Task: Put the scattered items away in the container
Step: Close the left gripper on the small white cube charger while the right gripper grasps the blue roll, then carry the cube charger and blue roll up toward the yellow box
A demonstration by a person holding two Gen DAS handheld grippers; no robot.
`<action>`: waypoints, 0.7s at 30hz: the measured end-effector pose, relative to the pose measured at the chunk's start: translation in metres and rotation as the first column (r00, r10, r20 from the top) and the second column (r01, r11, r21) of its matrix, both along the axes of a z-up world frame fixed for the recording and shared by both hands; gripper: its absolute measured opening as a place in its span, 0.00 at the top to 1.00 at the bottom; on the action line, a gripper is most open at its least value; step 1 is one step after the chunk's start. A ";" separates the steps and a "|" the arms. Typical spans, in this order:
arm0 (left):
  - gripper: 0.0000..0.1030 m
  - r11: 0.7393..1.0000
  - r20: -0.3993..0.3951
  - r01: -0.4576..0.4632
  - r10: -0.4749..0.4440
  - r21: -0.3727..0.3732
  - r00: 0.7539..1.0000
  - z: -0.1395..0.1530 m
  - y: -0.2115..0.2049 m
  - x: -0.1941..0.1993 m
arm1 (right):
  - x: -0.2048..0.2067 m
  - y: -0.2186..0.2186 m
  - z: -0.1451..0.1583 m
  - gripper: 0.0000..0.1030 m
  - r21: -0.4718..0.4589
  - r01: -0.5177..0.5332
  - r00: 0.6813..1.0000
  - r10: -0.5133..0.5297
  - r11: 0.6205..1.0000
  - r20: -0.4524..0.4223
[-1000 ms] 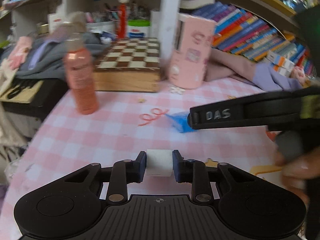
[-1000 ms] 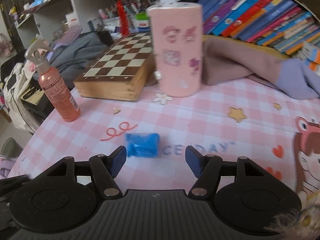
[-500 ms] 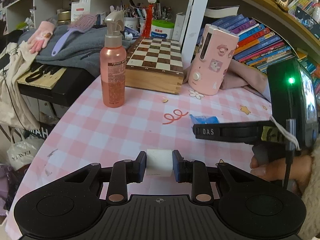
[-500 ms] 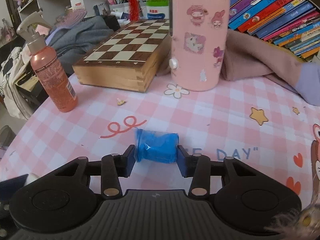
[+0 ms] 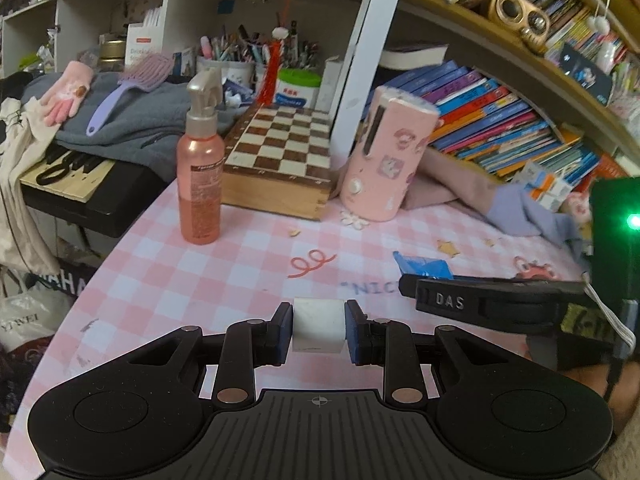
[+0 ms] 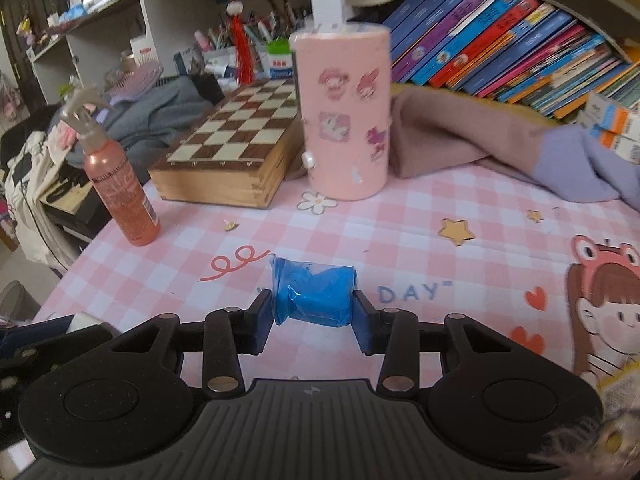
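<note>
My left gripper (image 5: 318, 326) is shut on a white block (image 5: 318, 323) and holds it above the pink checked tablecloth (image 5: 224, 276). My right gripper (image 6: 314, 312) is shut on a blue wrapped packet (image 6: 314, 294), lifted a little off the cloth; the packet also shows in the left wrist view (image 5: 424, 267), behind the right gripper's finger. A tall pink cylindrical container (image 6: 344, 116) with cartoon stickers stands upright at the back of the table, also in the left wrist view (image 5: 386, 158), far ahead of both grippers.
A pink spray bottle (image 5: 200, 176) stands at the left, also in the right wrist view (image 6: 118, 184). A wooden chessboard box (image 6: 236, 148) lies behind, left of the container. A brown and purple cloth (image 6: 500, 148) lies to the right. Books fill the shelf (image 6: 500, 40) behind.
My right gripper closed on the blue packet and lifted it slightly. My left gripper kept hold of the white block and rose and pulled back from the table.
</note>
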State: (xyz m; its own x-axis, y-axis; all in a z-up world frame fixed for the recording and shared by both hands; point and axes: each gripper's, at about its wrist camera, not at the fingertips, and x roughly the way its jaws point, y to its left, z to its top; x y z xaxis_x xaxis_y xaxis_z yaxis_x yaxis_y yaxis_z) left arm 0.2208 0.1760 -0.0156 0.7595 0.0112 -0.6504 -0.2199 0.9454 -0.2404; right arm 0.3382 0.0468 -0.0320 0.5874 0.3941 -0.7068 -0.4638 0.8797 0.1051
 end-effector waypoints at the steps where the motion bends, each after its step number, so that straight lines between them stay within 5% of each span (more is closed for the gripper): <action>1: 0.75 1.000 0.010 0.003 -0.003 -0.004 1.000 0.003 -0.001 -0.003 | -0.005 -0.004 0.004 0.63 0.005 0.007 1.000 -0.007 1.000 0.004; 21: 0.75 0.988 0.099 0.083 -0.070 -0.133 0.993 0.035 -0.020 -0.082 | -0.125 -0.078 0.044 0.63 0.049 0.043 0.999 -0.043 0.998 0.012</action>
